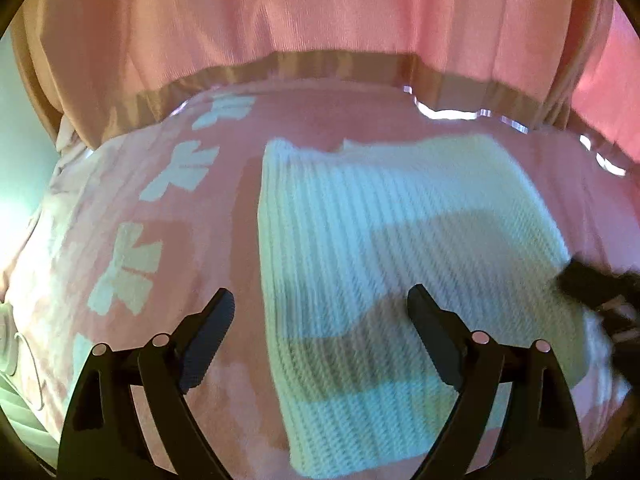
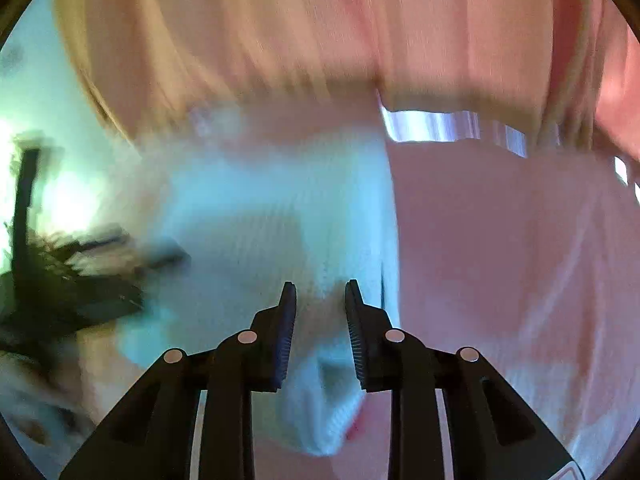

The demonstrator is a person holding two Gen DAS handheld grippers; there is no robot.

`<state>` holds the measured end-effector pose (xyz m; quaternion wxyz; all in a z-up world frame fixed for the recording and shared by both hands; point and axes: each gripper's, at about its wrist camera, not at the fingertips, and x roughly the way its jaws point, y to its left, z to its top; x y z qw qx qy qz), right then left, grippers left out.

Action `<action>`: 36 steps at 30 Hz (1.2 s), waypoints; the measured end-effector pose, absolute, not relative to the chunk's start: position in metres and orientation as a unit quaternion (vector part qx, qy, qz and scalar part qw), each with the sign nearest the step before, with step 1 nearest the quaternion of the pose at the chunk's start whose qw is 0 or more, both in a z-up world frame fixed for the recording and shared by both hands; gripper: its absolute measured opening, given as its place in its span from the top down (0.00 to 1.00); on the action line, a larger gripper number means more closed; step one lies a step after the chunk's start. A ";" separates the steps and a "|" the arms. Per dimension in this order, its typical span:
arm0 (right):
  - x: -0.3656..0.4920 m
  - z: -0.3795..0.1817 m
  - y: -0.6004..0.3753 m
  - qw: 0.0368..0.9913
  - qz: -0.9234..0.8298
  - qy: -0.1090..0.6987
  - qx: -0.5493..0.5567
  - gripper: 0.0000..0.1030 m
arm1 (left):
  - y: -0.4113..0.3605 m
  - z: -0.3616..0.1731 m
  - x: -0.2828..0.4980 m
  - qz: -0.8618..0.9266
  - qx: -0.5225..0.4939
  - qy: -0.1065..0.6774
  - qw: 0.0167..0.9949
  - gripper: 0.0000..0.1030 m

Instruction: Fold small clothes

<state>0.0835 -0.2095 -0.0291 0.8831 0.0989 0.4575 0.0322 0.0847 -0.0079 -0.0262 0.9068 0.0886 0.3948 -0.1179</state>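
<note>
A white ribbed knit garment (image 1: 380,240) lies folded flat on a pink cover (image 1: 236,184). My left gripper (image 1: 320,292) hovers open and wide over the garment's near left part, with nothing between its fingers. My right gripper (image 1: 576,276) shows there as a dark blur at the garment's right edge. In the blurred right wrist view, the right gripper (image 2: 321,284) has its jaws narrow, shut on a bunched fold of the garment (image 2: 324,408), which fills the gap between the pads. The left gripper (image 2: 80,280) is a dark smear at the left.
The pink cover (image 2: 500,260) carries a row of white flower shapes (image 1: 132,268) left of the garment. Pink curtains (image 1: 320,20) hang behind the far edge, with a bright slit (image 1: 452,114) below them. A pale wall (image 2: 48,100) stands to the left.
</note>
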 end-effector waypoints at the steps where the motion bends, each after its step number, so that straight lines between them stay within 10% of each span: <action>1: 0.085 -0.038 -0.211 0.881 0.027 0.461 0.103 0.77 | -0.007 -0.030 0.084 -0.119 0.087 0.400 0.905 0.17; 10: 0.040 0.007 -0.200 0.931 0.005 0.354 0.089 0.71 | 0.001 -0.017 0.062 -0.118 0.080 0.379 0.915 0.17; 18: 0.002 -0.011 -0.210 0.931 -0.042 0.344 0.114 0.35 | 0.006 -0.010 0.027 -0.100 0.090 0.327 0.935 0.13; 36: -0.044 -0.045 -0.220 0.919 -0.108 0.367 0.094 0.18 | 0.005 -0.043 -0.022 -0.070 0.074 0.309 0.946 0.12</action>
